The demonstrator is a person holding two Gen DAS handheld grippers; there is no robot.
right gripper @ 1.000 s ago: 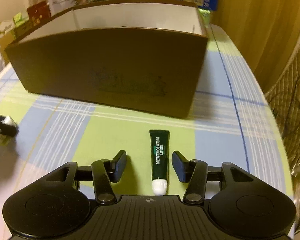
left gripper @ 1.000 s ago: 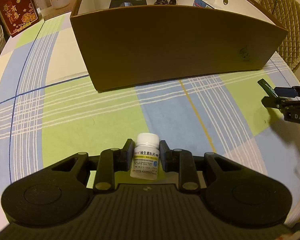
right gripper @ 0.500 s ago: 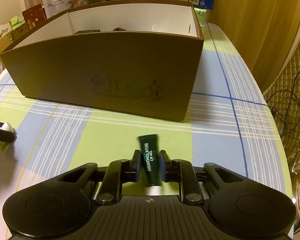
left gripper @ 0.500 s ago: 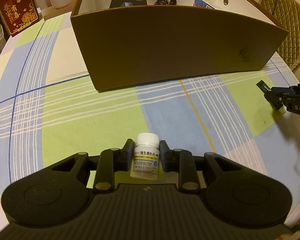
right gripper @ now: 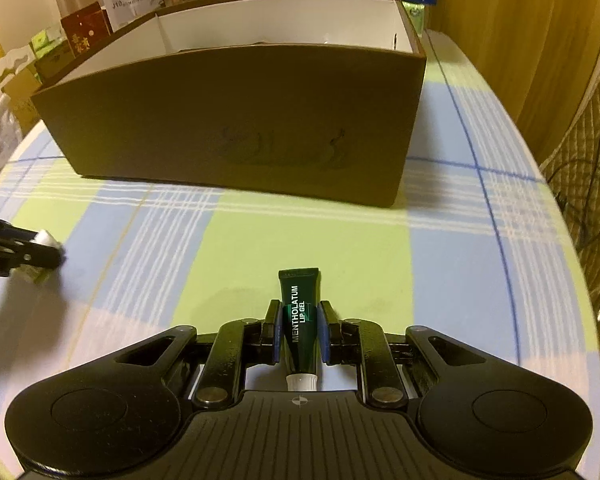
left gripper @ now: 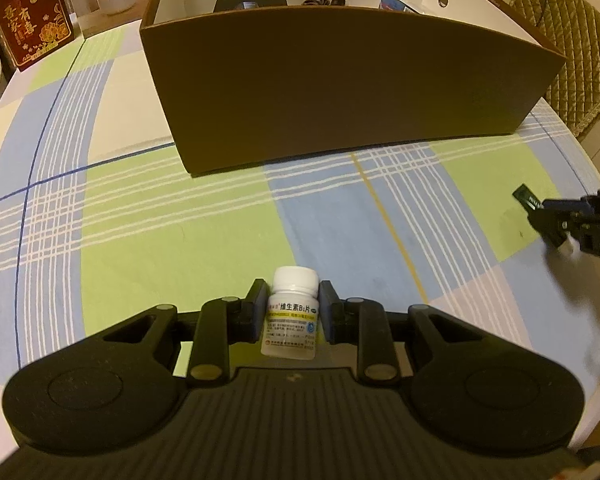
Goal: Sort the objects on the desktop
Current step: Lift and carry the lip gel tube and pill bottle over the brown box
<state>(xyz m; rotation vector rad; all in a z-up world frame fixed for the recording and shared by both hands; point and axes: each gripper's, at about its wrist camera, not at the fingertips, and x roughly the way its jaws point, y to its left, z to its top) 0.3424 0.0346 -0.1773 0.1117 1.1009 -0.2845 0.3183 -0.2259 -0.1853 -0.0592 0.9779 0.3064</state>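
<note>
Lip gel tube (right gripper: 300,328), dark green with a white cap, sits pinched between the right gripper (right gripper: 299,334) fingers, cap toward the palm and crimped end jutting past the fingertips. Those fingers have just closed on it. Under them stretches the counter (right gripper: 260,248), covered by a cloth checked in green, blue and white. Beyond the fingertips stands a brown cardboard box (right gripper: 240,120) with a white inside; what lies in it is hidden from this side. Packets and cartons crowd the counter's far edge behind it, and a quilted chair back shows off to the right.

A white pill bottle (left gripper: 293,312) is clamped upright between the left gripper (left gripper: 292,308) fingers. Ahead of them, over the box's rim, a black case (left gripper: 251,1) and a few small dark things peek out. A red gift bag (left gripper: 30,12) stands far left of the fingers.
</note>
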